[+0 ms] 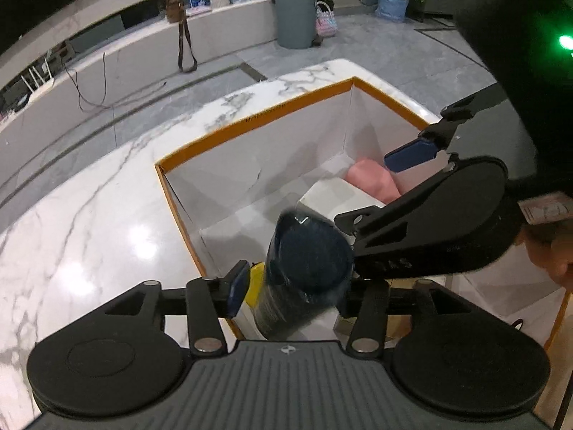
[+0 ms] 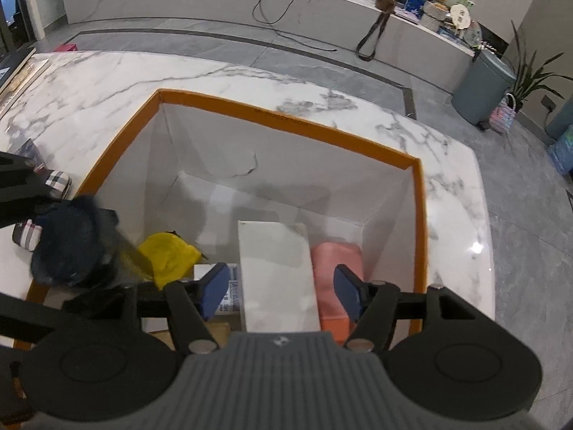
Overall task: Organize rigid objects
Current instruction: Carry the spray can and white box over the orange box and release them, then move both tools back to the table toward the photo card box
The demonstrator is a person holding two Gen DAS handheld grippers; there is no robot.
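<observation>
An orange-rimmed white box (image 1: pixel 258 122) (image 2: pixel 286 114) stands on the marble table. Inside lie a white box (image 2: pixel 275 272) (image 1: pixel 336 197), a pink item (image 2: pixel 336 268) (image 1: pixel 372 179) and a yellow item (image 2: pixel 168 258) (image 1: pixel 256 283). My left gripper (image 1: pixel 293 286) holds a dark blue cylindrical can (image 1: pixel 304 272) (image 2: pixel 68 247) over the box's near left corner; the can looks blurred. My right gripper (image 2: pixel 283 290) is open and empty above the white box, and it also shows in the left wrist view (image 1: pixel 412 179).
Two plaid pouches (image 2: pixel 57 182) lie on the table left of the box. A grey bin (image 2: pixel 483 86), a plant and a low marble ledge with clutter stand beyond the table. Marble tabletop (image 1: pixel 89 215) spreads to the left.
</observation>
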